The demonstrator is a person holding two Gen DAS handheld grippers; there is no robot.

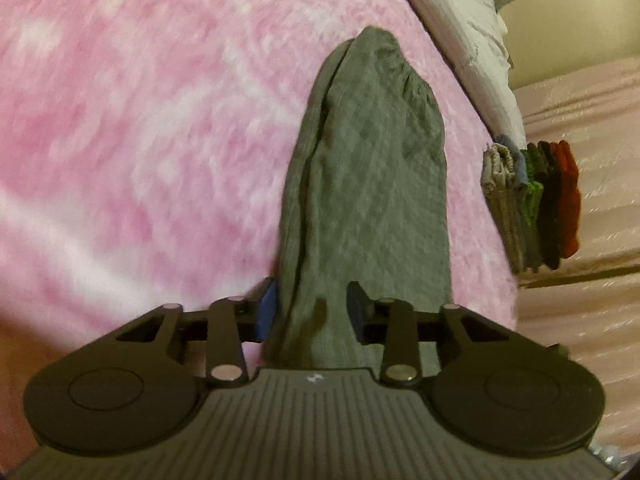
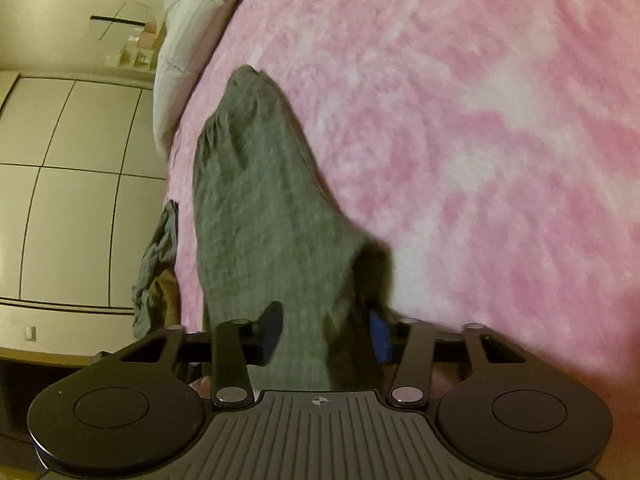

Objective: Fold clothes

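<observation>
**Both tongs at the near end of a long grey garment**

Pink fleece bedding (image 1: 140, 140) covered the bed and carried everything. On it lay the grey garment (image 1: 368, 184), folded into a long narrow strip whose long axis ran from 6 o'clock at the tongs straight away to 12 o'clock in both wrist views.

The left tongs (image 1: 312, 312) straddled the strip's near end, cloth bunched between the pads and seemingly pinched. The right tongs (image 2: 326, 330) likewise appeared clenched on grey cloth at that end, so neither hand was clearly nearer.

The bed's edge ran close at 3 o'clock of the strip in the left view, beside a stack of folded clothes (image 1: 532, 204). Open blanket lay at 9 o'clock there; my judgement is that carrying the near end toward the far end had free room.
</observation>
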